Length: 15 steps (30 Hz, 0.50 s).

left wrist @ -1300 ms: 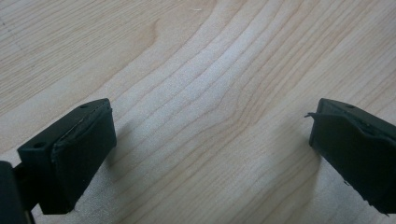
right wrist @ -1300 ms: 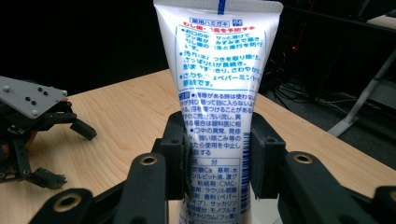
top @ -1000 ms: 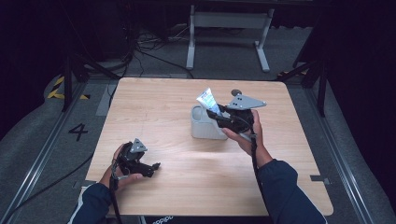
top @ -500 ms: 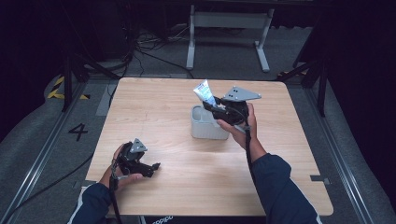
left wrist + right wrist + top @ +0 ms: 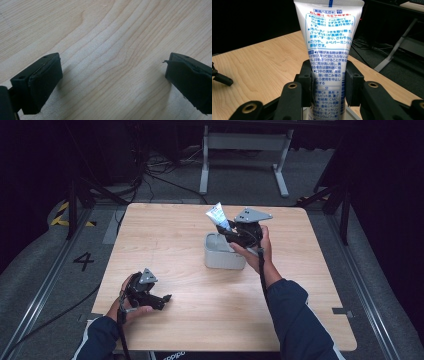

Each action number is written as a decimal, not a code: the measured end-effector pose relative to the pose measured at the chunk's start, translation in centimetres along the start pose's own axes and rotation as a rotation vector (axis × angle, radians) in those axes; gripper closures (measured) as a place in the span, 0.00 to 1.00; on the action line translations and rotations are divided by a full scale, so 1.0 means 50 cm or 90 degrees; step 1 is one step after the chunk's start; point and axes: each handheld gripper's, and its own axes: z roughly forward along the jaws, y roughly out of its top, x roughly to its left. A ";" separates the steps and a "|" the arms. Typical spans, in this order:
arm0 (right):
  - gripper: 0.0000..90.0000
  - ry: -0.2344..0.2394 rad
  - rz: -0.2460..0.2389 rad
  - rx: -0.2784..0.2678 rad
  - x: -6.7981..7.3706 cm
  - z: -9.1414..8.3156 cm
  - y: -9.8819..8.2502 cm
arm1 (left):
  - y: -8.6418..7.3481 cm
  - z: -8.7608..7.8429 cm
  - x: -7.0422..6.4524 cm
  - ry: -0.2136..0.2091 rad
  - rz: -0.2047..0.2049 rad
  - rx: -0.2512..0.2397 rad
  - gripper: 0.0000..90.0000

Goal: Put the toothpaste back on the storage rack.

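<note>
Both forearms are covered by dark navy long sleeves; the left sleeve (image 5: 97,340) carries a thin white stripe along its edge, lower left of the high view. The left tongs (image 5: 166,297) are black, topped by a grey three-cornered plate, with a black cable trailing toward the bottom edge. The right tongs (image 5: 224,231), centre of frame, match (same grey plate, same black cable). In the right gripper view, brass-coloured rivets stud the black linkage arms. Left gripper view: rectangular black pads (image 5: 45,80), edges slightly worn.
</note>
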 end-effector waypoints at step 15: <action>0.73 0.014 -0.037 0.041 0.002 0.036 0.008 | 0.000 0.000 0.001 0.001 0.003 -0.002 0.02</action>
